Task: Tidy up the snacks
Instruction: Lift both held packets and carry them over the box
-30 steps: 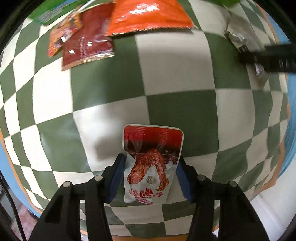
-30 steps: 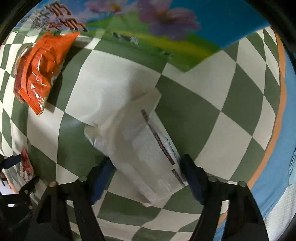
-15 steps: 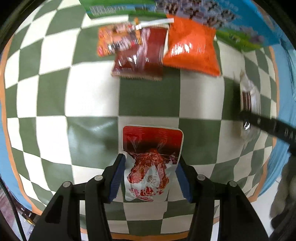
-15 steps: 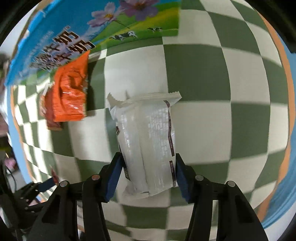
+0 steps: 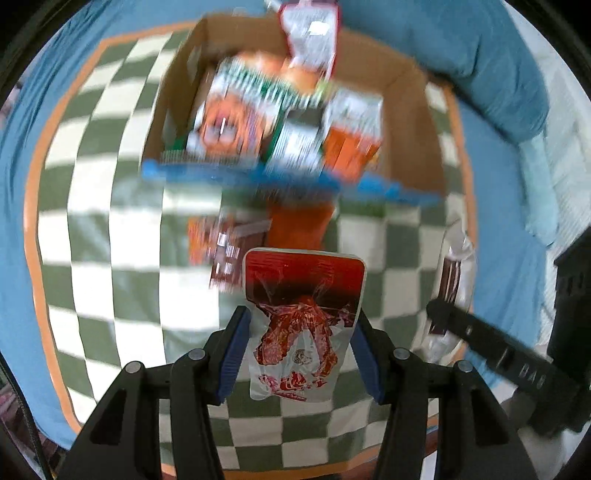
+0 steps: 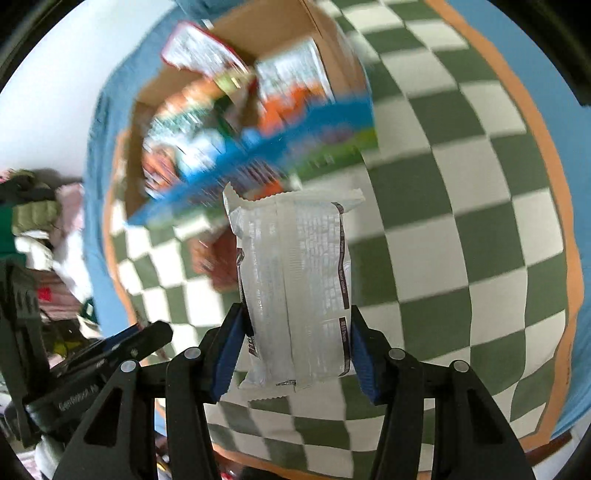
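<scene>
- Since a second ago both my hands have come up off the cloth: the earlier views were filled with checks, and now I see the whole checked cloth (image 5: 122, 236) with its orange border and the cardboard box (image 5: 410, 92) at 12 o'clock. The right jaws have just been closing, and the white packet now sits straight between them where it lay slantwise before.
- My left gripper (image 5: 299, 354) stands about half open, its blue pads pressed on both edges of the red pouch (image 5: 304, 295), which it holds clear of the cloth, top end pointing to 12 o'clock.
- My right gripper (image 6: 293, 347) is likewise about half open and clamped on the white packet (image 6: 295, 273), held above the cloth, crimped end toward 12.
- Hard to make out: the box contents are smeared by motion. I can tell orange, green and white packs (image 5: 258, 110) and a red-edged white packet (image 5: 312, 33) sticking up at the far wall, cut off by the frame, but no names.
- Writing: the white packet's back carries rows of small print and a dark side strip, too fine for me to read. The red pouch shows a picture of reddish food and no legible words.
- The box's blue printed flap (image 6: 266, 158) is blurred in both views.
- Around: an orange pack (image 5: 299, 229) and darker packs (image 5: 225, 251) lie on the cloth between the red pouch and the box, partly hidden behind the pouch. In the left view the other gripper's finger crosses at 4 o'clock; in the right view a heap of clothes (image 6: 33, 221) sits at 9.
</scene>
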The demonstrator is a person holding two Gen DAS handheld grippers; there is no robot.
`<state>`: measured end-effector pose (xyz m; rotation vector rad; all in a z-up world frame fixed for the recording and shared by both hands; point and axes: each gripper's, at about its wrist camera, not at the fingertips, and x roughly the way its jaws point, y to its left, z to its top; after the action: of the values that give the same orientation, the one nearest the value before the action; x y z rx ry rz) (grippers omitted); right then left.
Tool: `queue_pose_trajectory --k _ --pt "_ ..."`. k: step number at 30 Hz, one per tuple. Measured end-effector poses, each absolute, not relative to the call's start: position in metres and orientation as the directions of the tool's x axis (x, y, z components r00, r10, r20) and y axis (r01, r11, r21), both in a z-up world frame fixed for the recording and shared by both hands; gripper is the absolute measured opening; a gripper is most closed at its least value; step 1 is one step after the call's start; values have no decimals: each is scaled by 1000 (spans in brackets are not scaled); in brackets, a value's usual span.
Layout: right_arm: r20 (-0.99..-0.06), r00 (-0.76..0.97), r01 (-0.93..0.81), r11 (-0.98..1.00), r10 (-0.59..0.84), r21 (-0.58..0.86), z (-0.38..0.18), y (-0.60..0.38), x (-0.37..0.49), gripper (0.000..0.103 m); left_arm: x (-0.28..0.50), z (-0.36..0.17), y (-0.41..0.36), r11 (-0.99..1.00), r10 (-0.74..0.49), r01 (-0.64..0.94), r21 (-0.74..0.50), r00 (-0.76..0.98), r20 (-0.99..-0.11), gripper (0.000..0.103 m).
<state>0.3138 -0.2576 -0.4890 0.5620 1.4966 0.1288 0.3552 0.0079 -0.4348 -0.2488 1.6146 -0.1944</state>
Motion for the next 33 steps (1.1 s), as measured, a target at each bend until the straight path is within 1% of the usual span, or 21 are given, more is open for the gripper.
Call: queue_pose_trajectory --k 3,5,7,10,16,23,27,29,31,32,33 --pt "-900 147 237 868 411 436 -456 -255 339 56 401 -414 11 961 -275 -12 -275 -1 -961 51" --pt "-903 177 225 877 392 425 -442 -255 354 56 429 -414 12 967 -254 -3 -254 26 -967 51" --pt "-906 194 222 883 375 413 -436 -252 374 56 451 -411 16 974 -225 3 -225 43 -973 51" --pt "-917 213 227 896 337 382 -434 -246 404 56 490 -423 24 985 -170 -10 -171 46 -984 51" --pt "-932 201 263 900 301 347 -462 -239 447 56 541 -463 50 992 -114 -55 -113 -18 -993 51" --pt "-955 156 299 909 253 290 -508 -241 481 56 563 -497 66 998 -46 -50 -42 -75 -996 51" --pt "-965 121 303 917 232 259 -527 -242 494 57 567 -509 68 998 -45 -52 -40 -114 -992 52" --pt "-963 103 307 913 249 269 -535 -243 499 58 567 -510 71 995 -72 -81 -64 -109 -991 52" --pt "-969 89 303 920 231 247 -539 -243 502 58 567 -508 72 992 -88 -94 -79 -100 -991 52" --pt "-971 91 297 924 222 239 -538 -243 503 59 567 -507 73 991 -95 -99 -85 -100 -990 53" --pt "-972 94 291 928 214 233 -537 -242 504 63 566 -505 74 990 -107 -106 -97 -97 -989 53"
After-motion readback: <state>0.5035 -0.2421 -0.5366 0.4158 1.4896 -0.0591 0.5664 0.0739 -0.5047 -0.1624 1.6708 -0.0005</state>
